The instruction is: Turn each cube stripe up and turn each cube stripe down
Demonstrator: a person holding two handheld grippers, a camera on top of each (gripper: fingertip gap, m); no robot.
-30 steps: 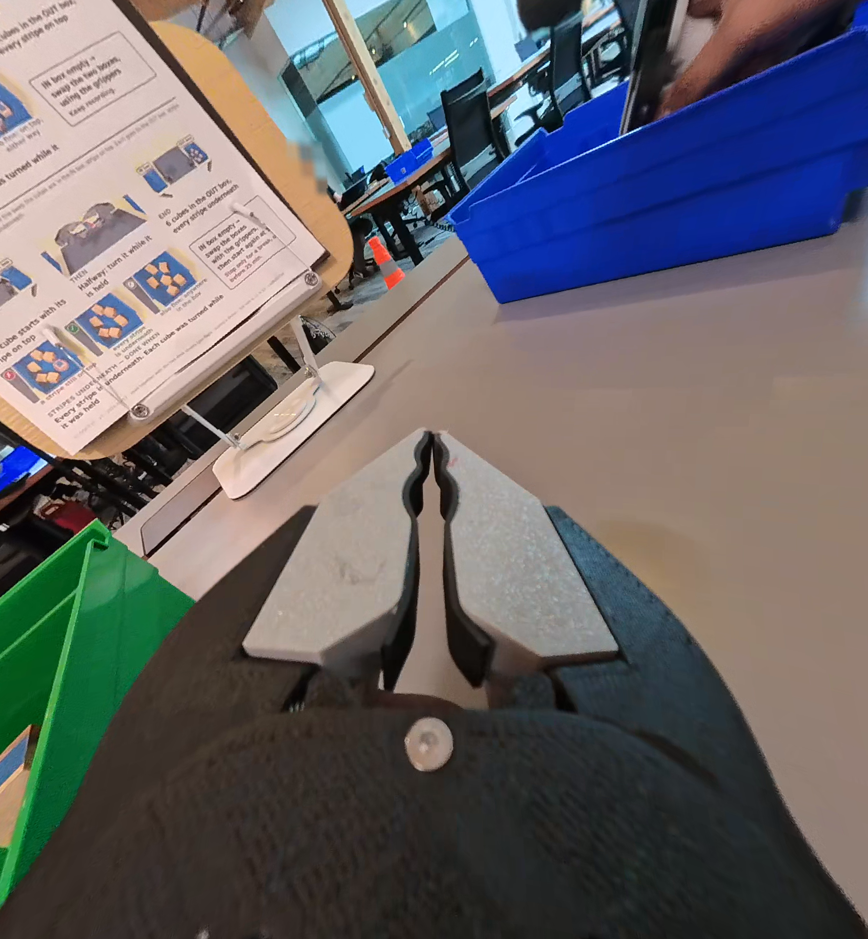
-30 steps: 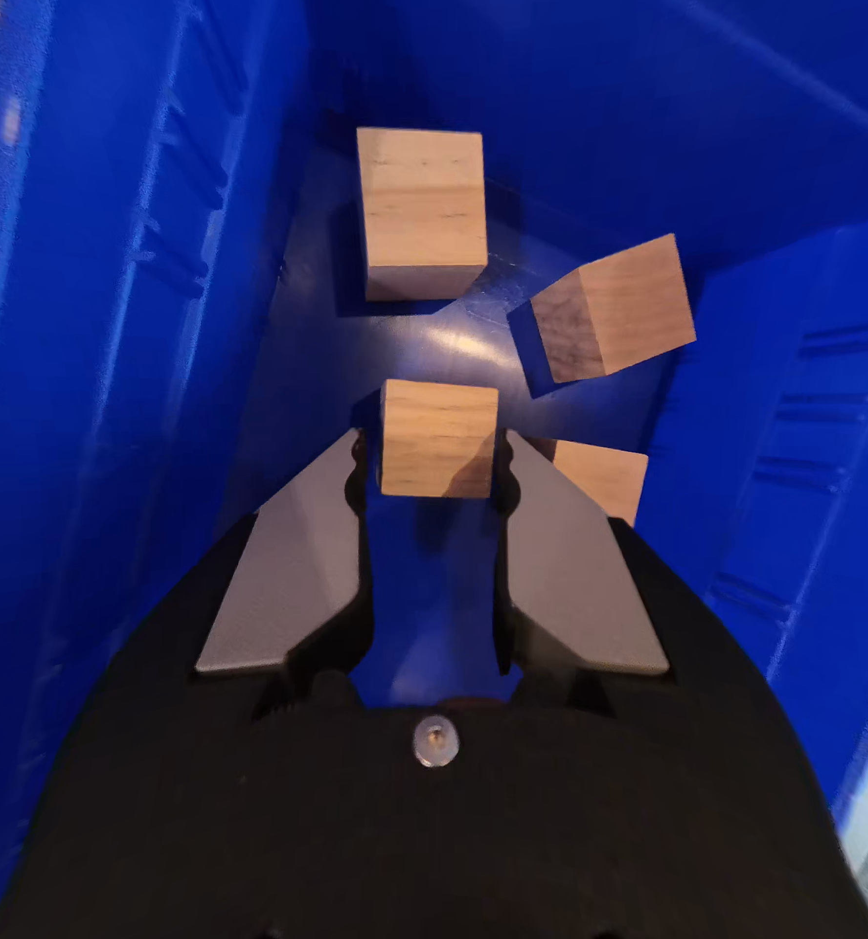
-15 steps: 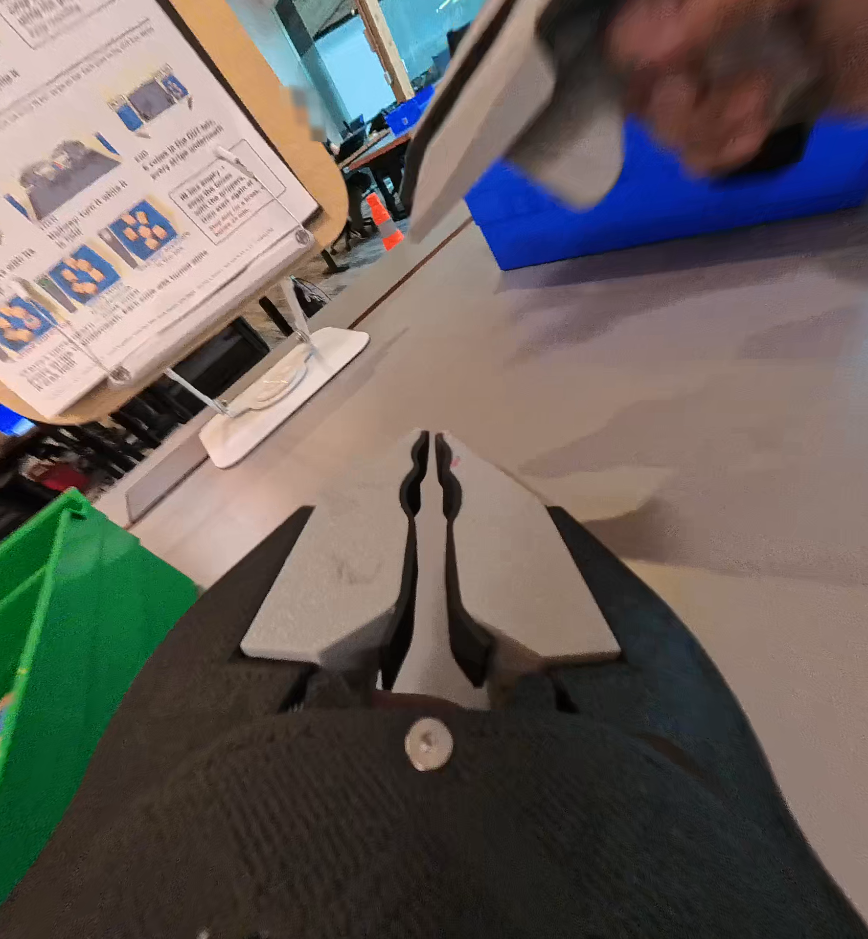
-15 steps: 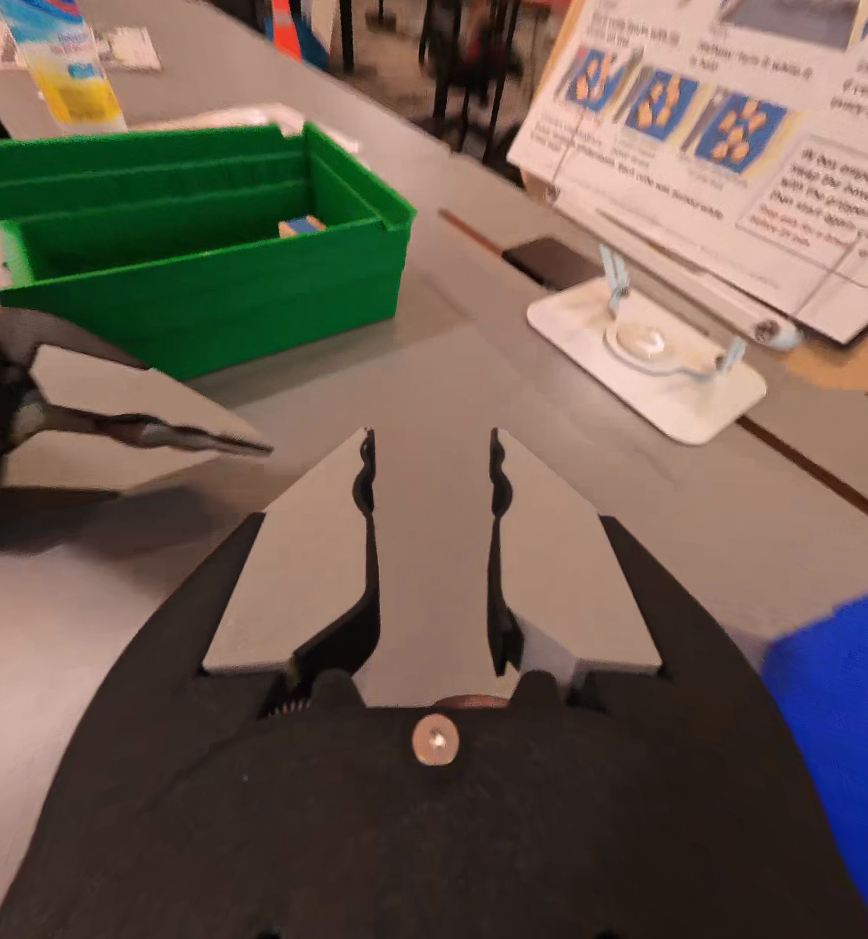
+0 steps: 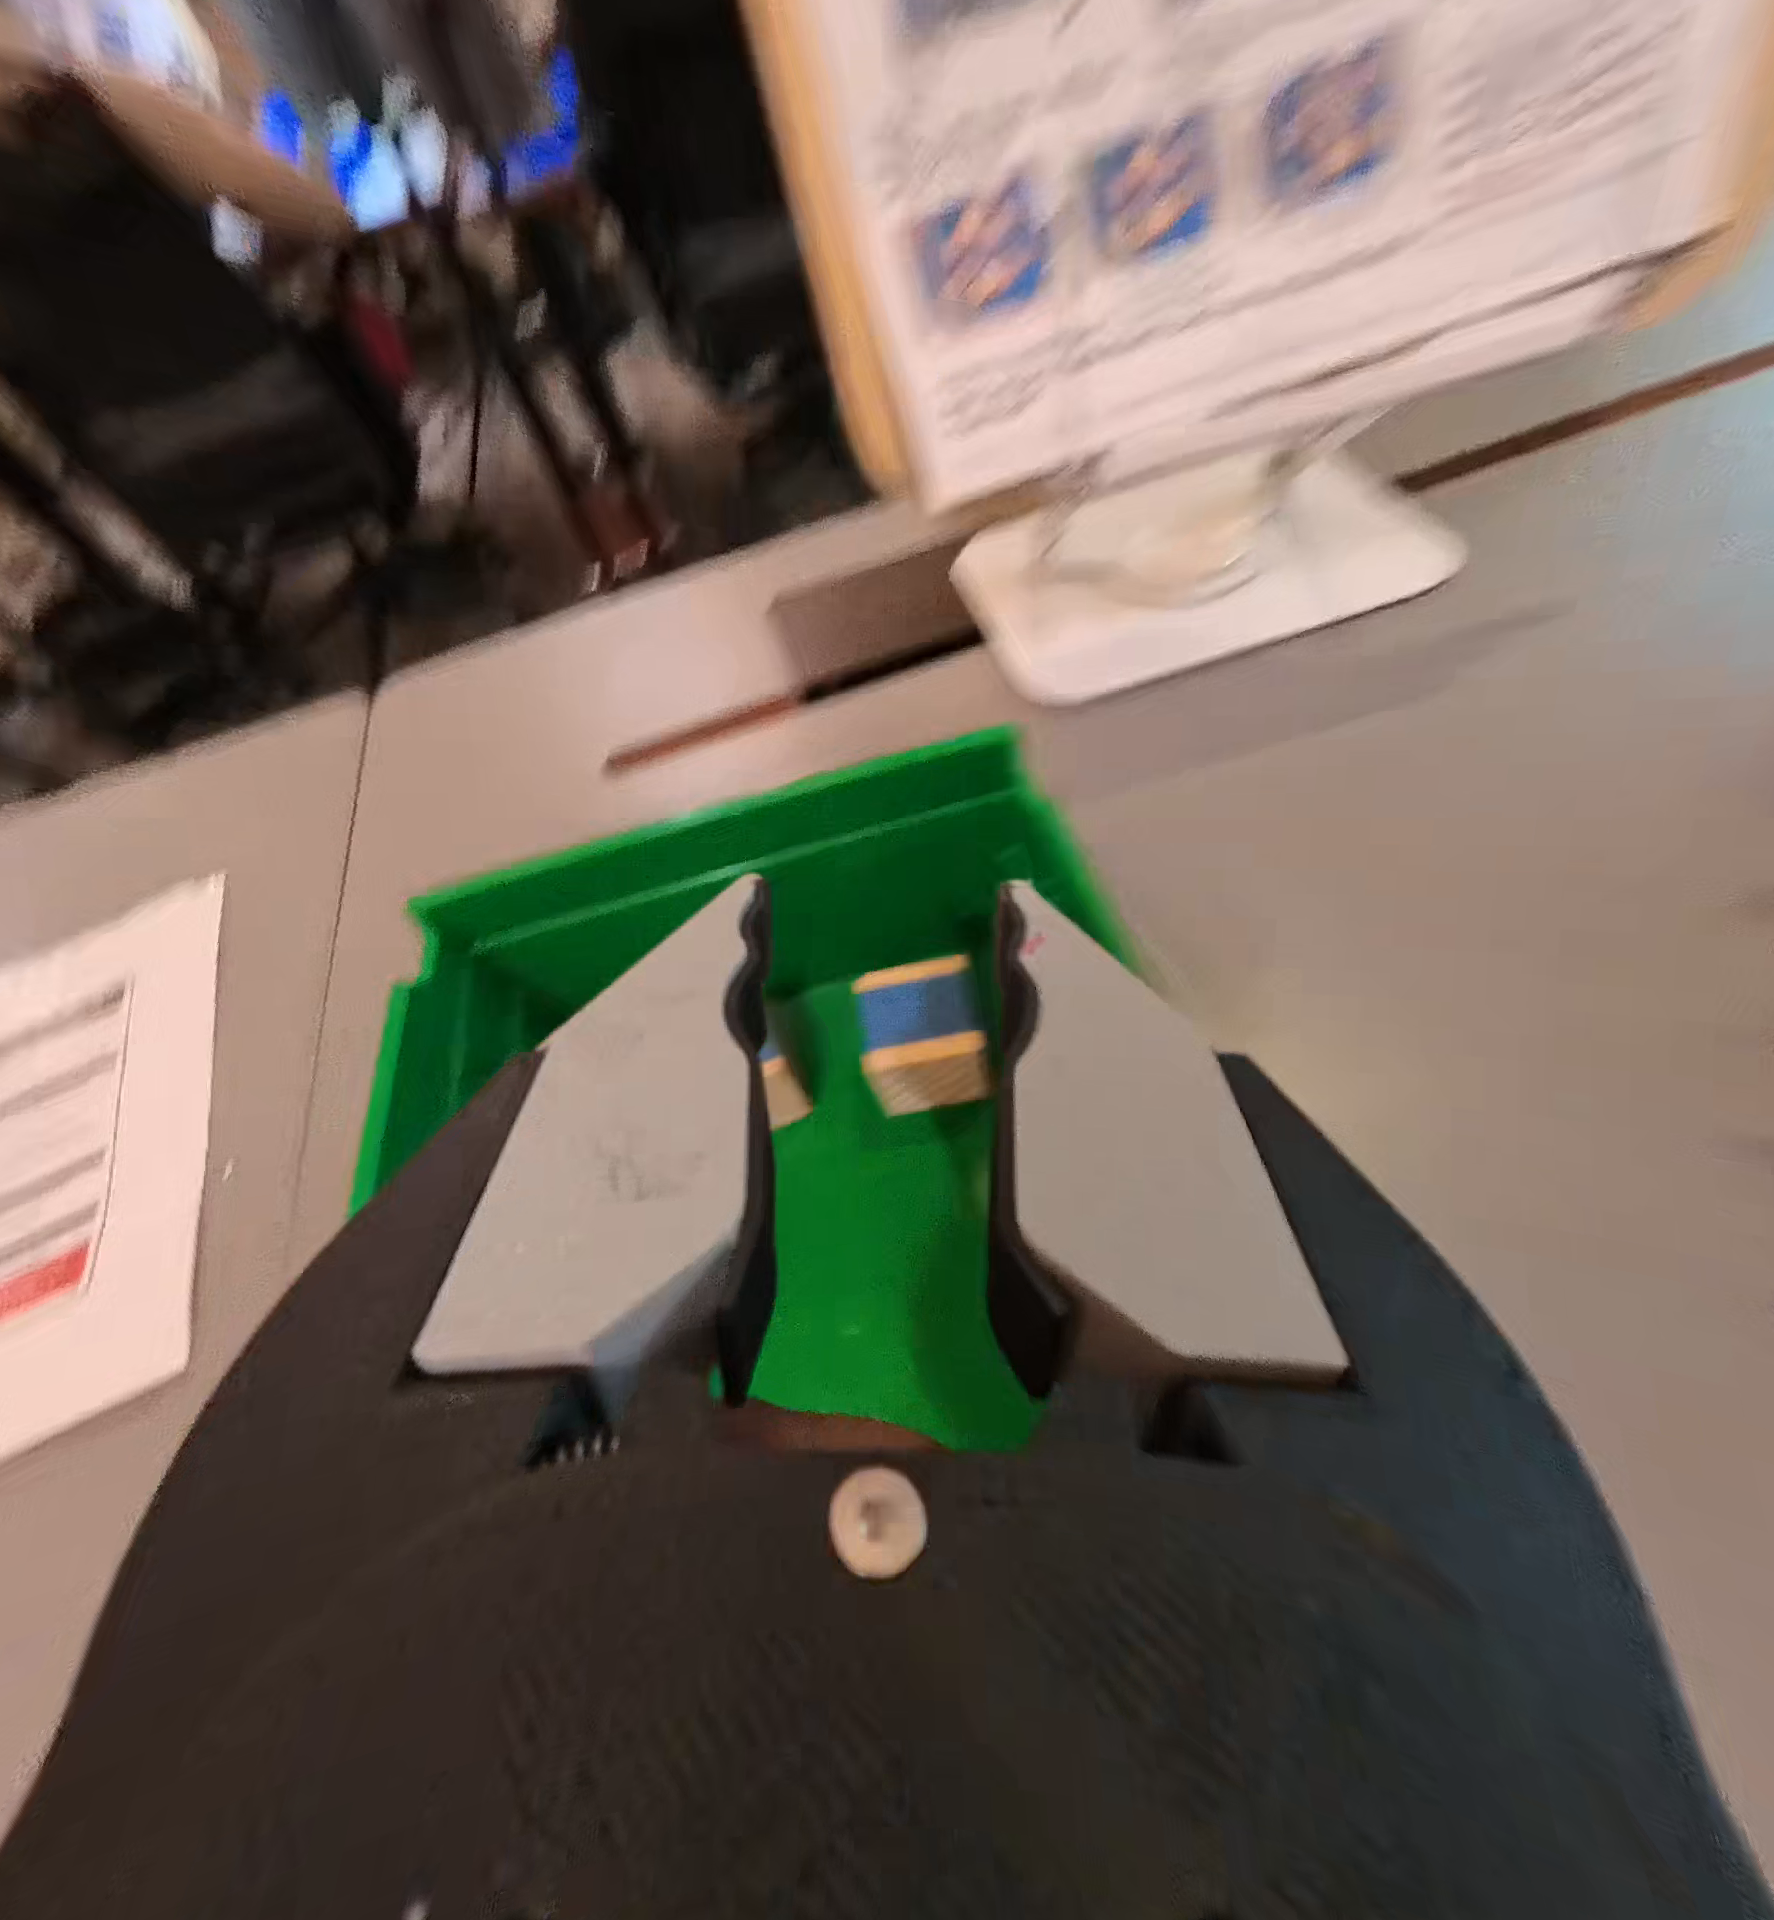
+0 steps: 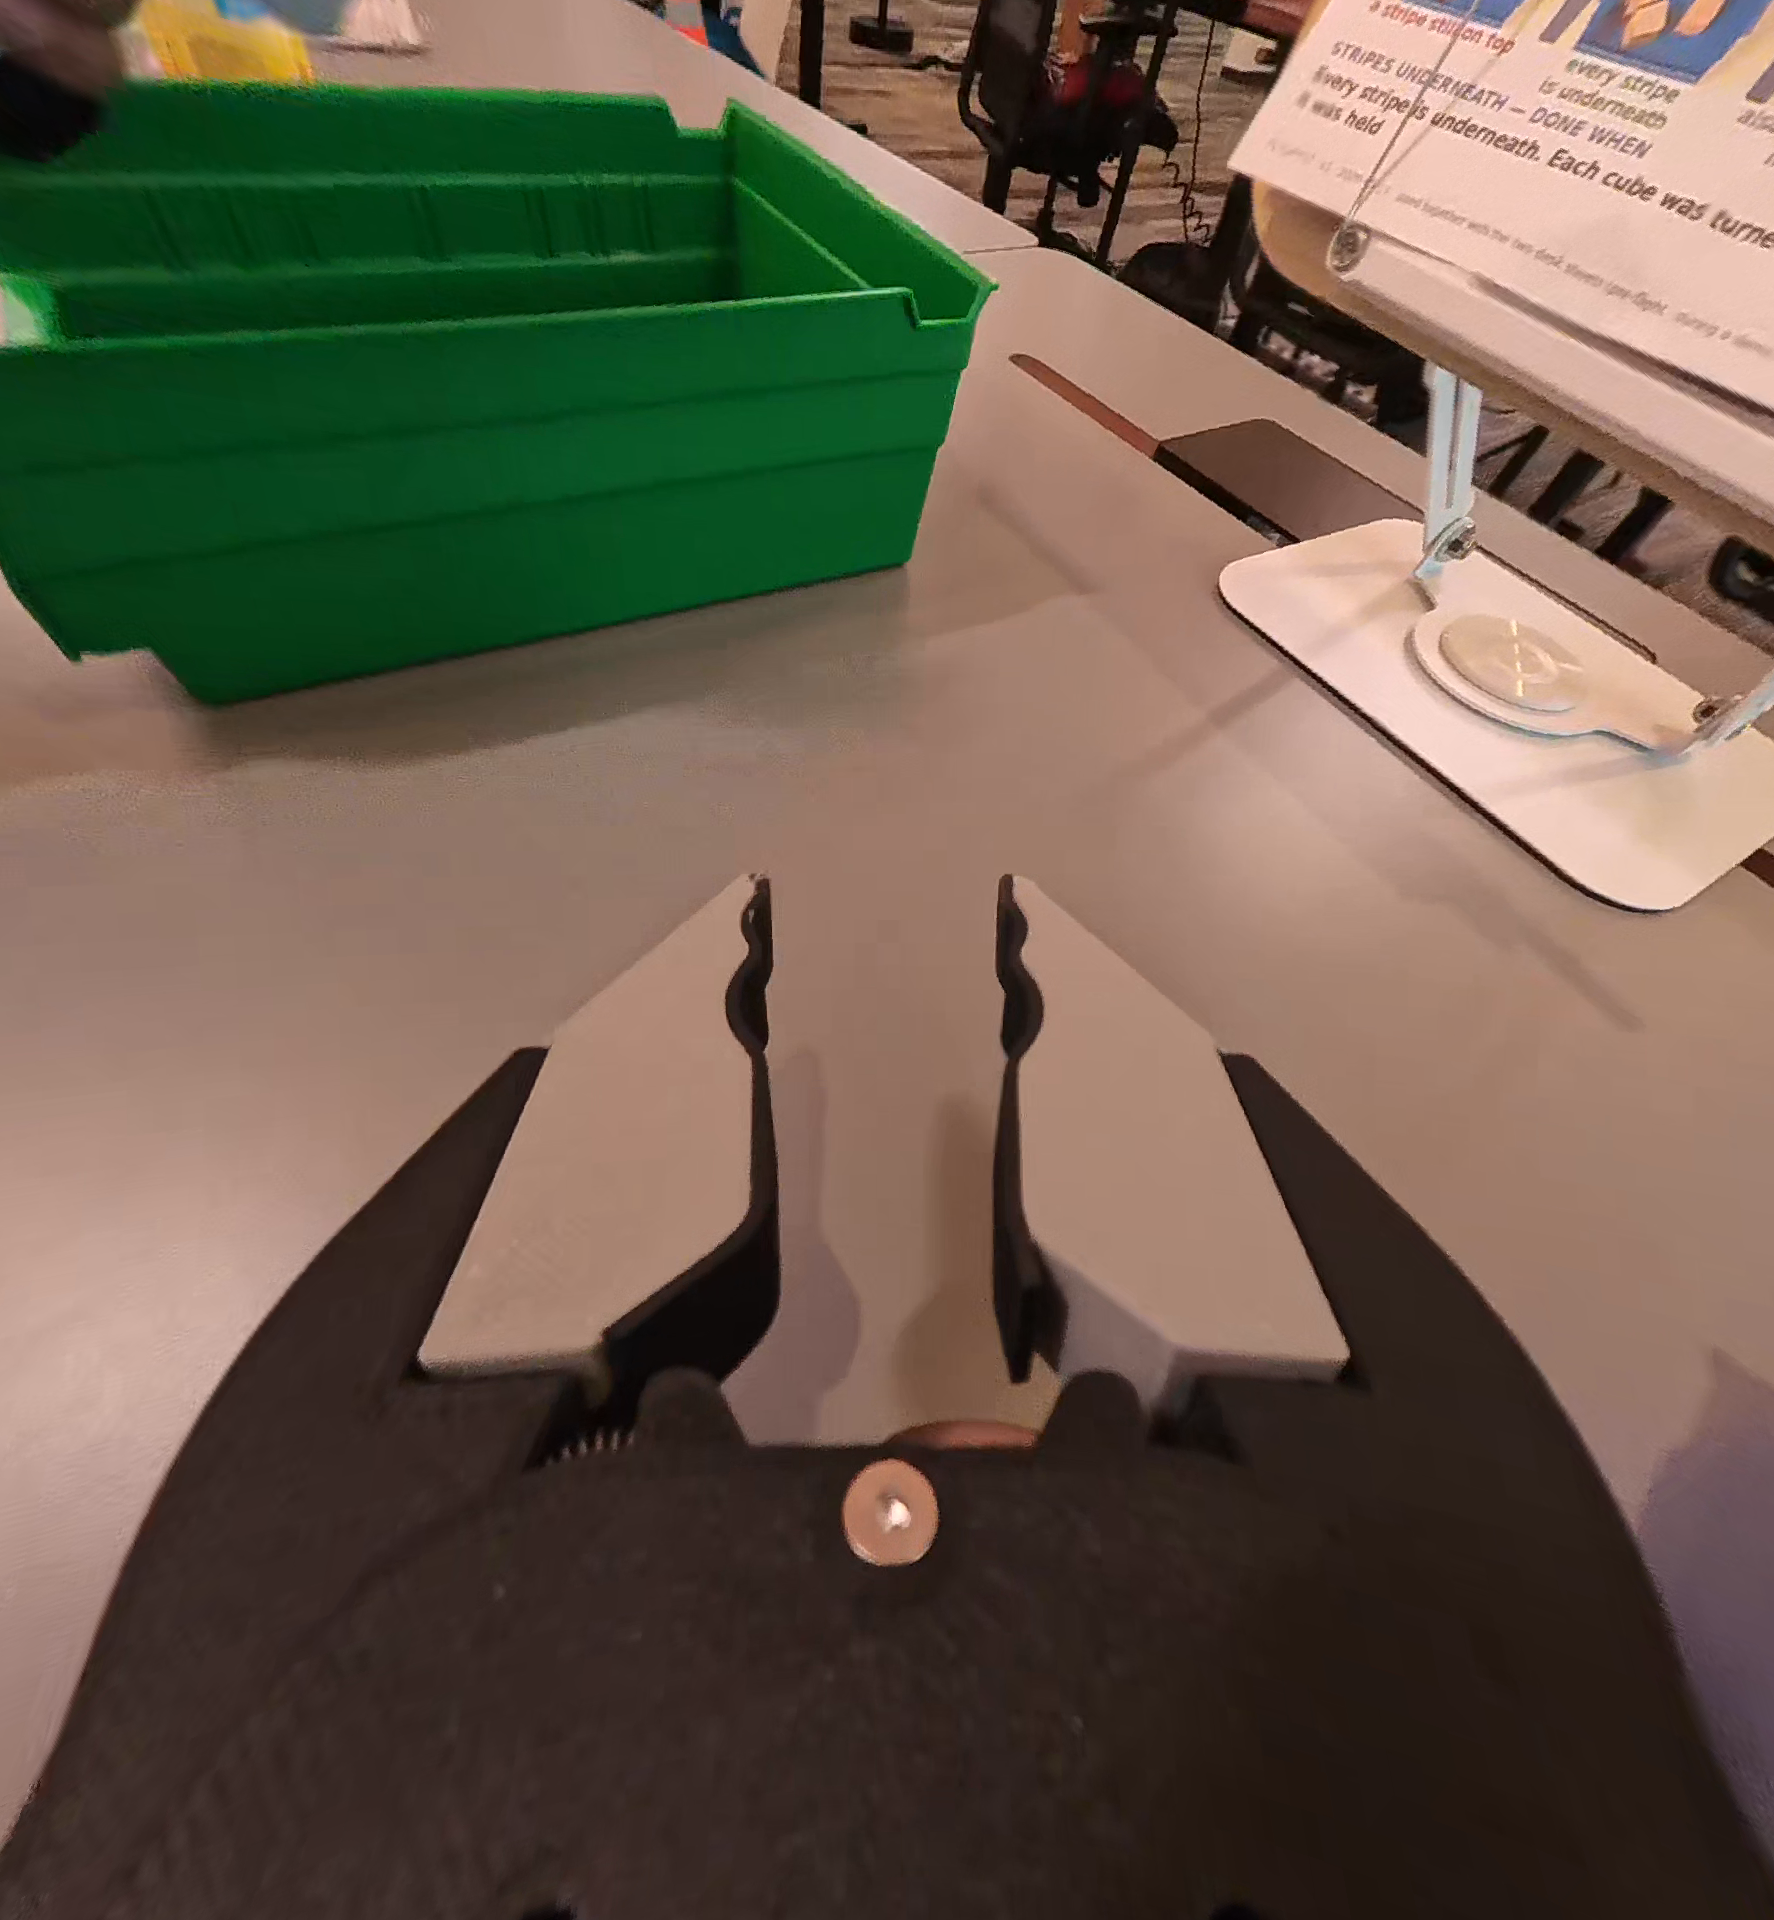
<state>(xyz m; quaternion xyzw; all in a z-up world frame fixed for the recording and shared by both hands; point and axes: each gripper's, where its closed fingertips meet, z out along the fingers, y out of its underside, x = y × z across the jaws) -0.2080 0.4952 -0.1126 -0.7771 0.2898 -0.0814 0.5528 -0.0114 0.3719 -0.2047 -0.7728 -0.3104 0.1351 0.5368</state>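
Both tools are showing flat grey wedge-shaped finger plates with black wavy inner pads, mounted in a black, finely ribbed printed body with one silver screw at centre.

The left hand-held gripper [image 5: 878, 909] is hanging tilted down over the green bin [image 5: 717, 852], jaws spread wide and holding nothing. The view is motion-blurred. The bin is a glossy green plastic box with a stepped rim. Two wooden cubes are lying on its floor. One striped cube [image 5: 921, 1032] is sitting between the fingertips, near the right pad, its blue stripe facing up with pale wood showing along the edges. A second cube [image 5: 785, 1075] is lying just beside it, mostly hidden behind the left finger; blue is showing on its top.

The right hand-held gripper [image 6: 881, 896] is hovering low over the bare matte grey bench [image 6: 447, 935], jaws wide apart and empty. In this view the green bin [image 6: 467, 499] is standing well ahead to the left, its contents hidden by its wall. An instruction sheet on a white-based stand [image 6: 1517, 717] is standing to the right.
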